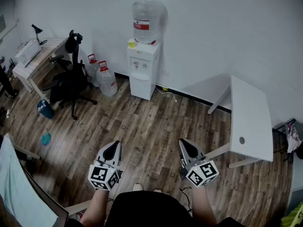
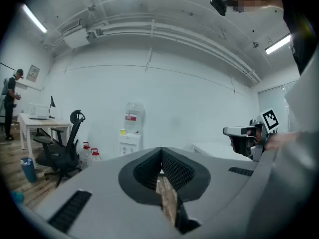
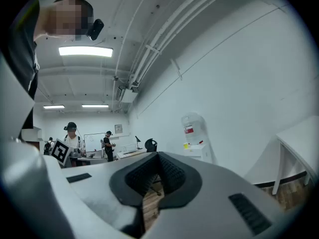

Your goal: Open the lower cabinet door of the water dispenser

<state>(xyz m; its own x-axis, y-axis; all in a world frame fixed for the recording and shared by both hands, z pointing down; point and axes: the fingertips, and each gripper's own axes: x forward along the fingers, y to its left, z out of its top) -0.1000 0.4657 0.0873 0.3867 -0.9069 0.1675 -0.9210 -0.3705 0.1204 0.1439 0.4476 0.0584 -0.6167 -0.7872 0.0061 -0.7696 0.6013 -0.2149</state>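
The water dispenser (image 1: 143, 65) stood against the far wall, its lower cabinet door (image 1: 141, 85) closed. Well apart from it, near the person, the left gripper (image 1: 112, 149) and the right gripper (image 1: 186, 146) hung side by side over the wooden floor (image 1: 151, 126), each with jaws together and nothing between them.

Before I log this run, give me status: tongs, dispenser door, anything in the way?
Left tongs and right tongs shut, empty. Water dispenser across the room, lower door closed. Office chair, spare bottles left of it.
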